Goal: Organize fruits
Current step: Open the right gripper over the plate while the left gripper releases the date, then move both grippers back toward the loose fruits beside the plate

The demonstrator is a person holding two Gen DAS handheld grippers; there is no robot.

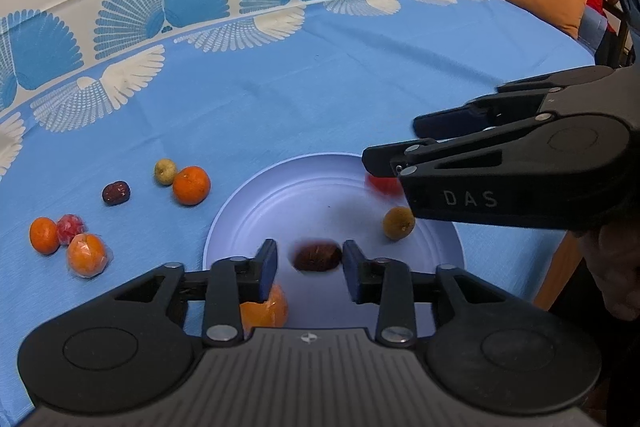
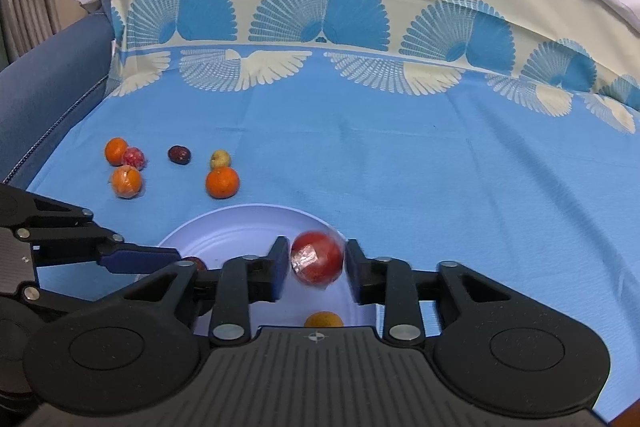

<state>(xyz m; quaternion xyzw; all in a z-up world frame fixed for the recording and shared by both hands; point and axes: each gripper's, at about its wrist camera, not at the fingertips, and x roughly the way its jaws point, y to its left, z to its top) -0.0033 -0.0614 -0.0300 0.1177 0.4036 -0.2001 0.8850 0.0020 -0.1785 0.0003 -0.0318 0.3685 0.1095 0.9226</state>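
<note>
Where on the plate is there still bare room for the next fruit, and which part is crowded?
The pale blue round plate is bare across its far-left half, toward the unwrapped orange mandarin. Crowded: the near edge, with the dark red date between the left gripper fingers, and the right side, with the wrapped red fruit and brownish-yellow fruit.

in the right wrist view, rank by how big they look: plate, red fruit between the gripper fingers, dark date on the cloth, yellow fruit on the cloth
1. plate
2. red fruit, though it is nearest the camera, which enlarges it
3. and 4. yellow fruit and date look about alike; not ranked
</note>
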